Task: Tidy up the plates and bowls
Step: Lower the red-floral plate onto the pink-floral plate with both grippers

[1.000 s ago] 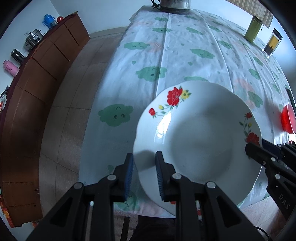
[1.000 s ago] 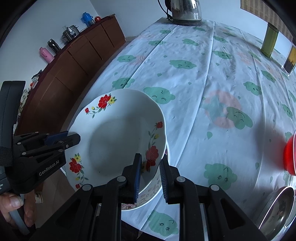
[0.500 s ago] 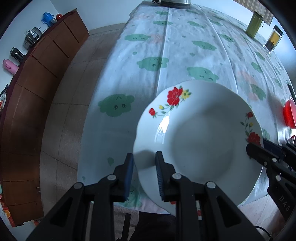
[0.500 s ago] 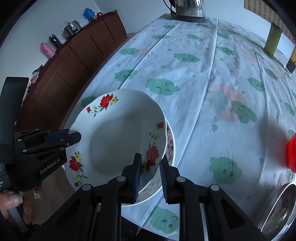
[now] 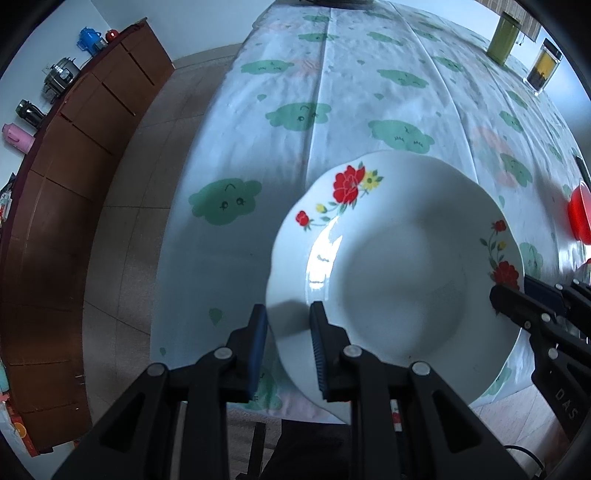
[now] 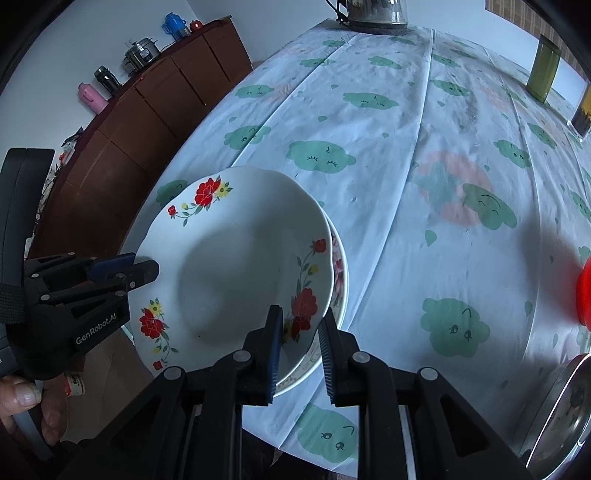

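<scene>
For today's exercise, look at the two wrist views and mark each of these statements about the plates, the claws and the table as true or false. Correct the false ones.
1. Both claws grip the same flowered plate. True: the left claw and the right claw clamp opposite sides of its rim.
2. The plate is full of food. False: it is empty.
3. A second dish lies beneath the held plate. True.
4. The tablecloth is plain red. False: it is pale with green cloud faces.
5. A kettle stands at the table's far end. True.
</scene>
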The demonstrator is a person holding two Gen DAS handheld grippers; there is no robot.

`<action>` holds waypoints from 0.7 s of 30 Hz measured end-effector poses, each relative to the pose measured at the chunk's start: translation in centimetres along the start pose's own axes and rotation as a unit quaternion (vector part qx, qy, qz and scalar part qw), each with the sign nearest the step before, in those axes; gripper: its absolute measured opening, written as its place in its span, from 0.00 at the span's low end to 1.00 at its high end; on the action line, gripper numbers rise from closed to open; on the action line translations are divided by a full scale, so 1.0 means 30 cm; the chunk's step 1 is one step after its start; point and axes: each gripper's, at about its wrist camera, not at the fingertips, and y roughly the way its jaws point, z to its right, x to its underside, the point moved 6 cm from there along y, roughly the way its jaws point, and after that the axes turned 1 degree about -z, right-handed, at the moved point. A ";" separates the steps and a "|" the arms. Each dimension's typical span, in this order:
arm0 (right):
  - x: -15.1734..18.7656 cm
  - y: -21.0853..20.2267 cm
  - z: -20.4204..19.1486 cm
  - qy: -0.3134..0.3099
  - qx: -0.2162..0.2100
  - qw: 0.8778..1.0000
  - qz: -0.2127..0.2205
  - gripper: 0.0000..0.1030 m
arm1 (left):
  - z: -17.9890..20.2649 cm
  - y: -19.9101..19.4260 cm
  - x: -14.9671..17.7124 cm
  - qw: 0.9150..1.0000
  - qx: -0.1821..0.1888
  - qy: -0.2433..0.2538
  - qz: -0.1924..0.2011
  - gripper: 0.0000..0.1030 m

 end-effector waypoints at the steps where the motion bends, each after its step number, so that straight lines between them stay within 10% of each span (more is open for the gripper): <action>1: 0.000 0.000 0.000 0.000 -0.001 1.000 0.000 0.21 | 0.000 0.001 0.000 1.000 0.000 0.001 0.000 0.20; 21: 0.006 0.005 -0.001 -0.010 -0.004 1.000 0.002 0.21 | -0.001 0.004 -0.005 1.000 -0.010 -0.004 0.003 0.21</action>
